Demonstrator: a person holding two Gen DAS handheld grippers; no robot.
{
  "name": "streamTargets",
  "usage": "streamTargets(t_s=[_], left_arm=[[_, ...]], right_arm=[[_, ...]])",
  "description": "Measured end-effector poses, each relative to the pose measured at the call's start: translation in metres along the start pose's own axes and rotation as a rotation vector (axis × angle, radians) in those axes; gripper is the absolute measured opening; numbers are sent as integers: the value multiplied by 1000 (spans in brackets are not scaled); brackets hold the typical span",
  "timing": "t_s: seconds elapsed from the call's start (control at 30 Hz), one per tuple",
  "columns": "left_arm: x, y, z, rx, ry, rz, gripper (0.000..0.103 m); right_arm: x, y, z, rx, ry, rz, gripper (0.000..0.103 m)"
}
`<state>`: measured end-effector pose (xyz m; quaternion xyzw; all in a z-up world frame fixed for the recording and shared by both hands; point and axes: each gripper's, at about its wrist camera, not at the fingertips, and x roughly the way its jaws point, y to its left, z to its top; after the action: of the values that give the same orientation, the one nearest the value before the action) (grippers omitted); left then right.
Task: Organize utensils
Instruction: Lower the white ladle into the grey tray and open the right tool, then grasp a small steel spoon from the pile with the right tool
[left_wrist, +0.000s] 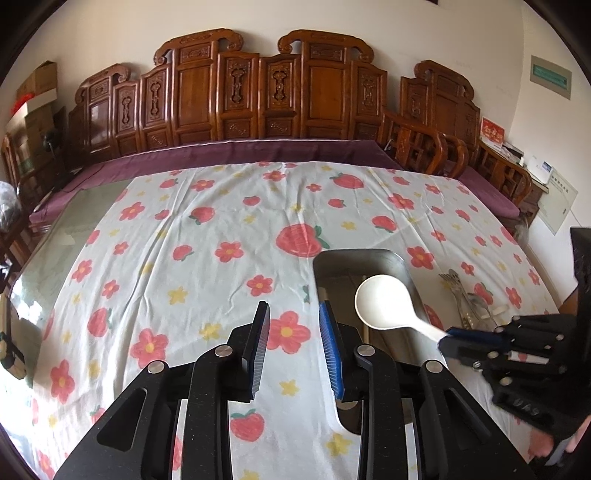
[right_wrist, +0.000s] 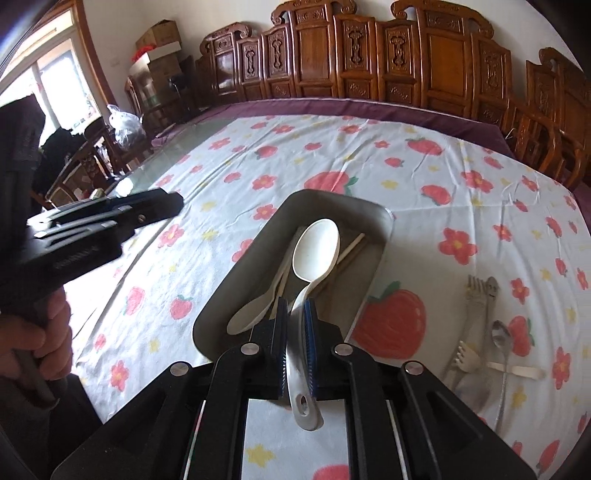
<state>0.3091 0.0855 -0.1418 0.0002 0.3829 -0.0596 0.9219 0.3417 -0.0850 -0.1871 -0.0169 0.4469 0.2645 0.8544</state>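
Note:
My right gripper (right_wrist: 295, 308) is shut on the handle of a white rice spoon (right_wrist: 316, 251) and holds its bowl over the metal tray (right_wrist: 291, 208). The spoon (left_wrist: 382, 301) and right gripper (left_wrist: 448, 338) also show in the left wrist view, above the tray (left_wrist: 391, 258). A second white spoon (right_wrist: 247, 317) and wooden chopsticks (right_wrist: 351, 251) lie in the tray. My left gripper (left_wrist: 295, 321) is open and empty over the cloth, left of the tray. Metal forks (right_wrist: 474, 306) and a metal spoon (right_wrist: 501, 338) lie on the cloth right of the tray.
A flower-and-strawberry cloth (left_wrist: 207, 236) covers a glass-topped table. Carved wooden chairs (left_wrist: 266, 88) line the far edge. A flat wooden stick (right_wrist: 521, 368) lies among the metal utensils. Boxes (right_wrist: 159, 40) stand in the far left corner.

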Motion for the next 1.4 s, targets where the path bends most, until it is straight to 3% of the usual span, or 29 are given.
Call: streamTargets(t_s=[0.17,0.4,0.43,0.47,0.53,0.7,0.9,1.0,1.23,1.4], left_arm=[[-2,-8,-1,21,-4,-6,26],[-4,-1,1,1,-9,2,26],[-5,0,1,-2,-11,2,26],[-5,1,2,-4,-13,2,26],[-5,3,2,-9,-13,3,26],[-5,5,3,-16,-12,-1,26],[-7,-3,2,-2,-18,-14,39],[-8,-9,0,3,-24,-29,55],[-12,-40,-6,48,-33,-73,78],[-14,-72,-17,103,-26,-108,82]], right_arm=[[-1,-1,8,25,-4,30,10],[29,-3,24,86,10,36,12],[32,-4,26,88,11,41,14],[36,-5,28,90,18,45,28],[39,-6,30,95,21,53,41],[33,-9,29,72,18,28,41],[1,-27,12,35,-9,-49,41],[-22,-49,-4,32,-16,-102,41],[-56,-111,-48,63,17,-234,41],[-54,-144,-69,104,47,-264,39]])
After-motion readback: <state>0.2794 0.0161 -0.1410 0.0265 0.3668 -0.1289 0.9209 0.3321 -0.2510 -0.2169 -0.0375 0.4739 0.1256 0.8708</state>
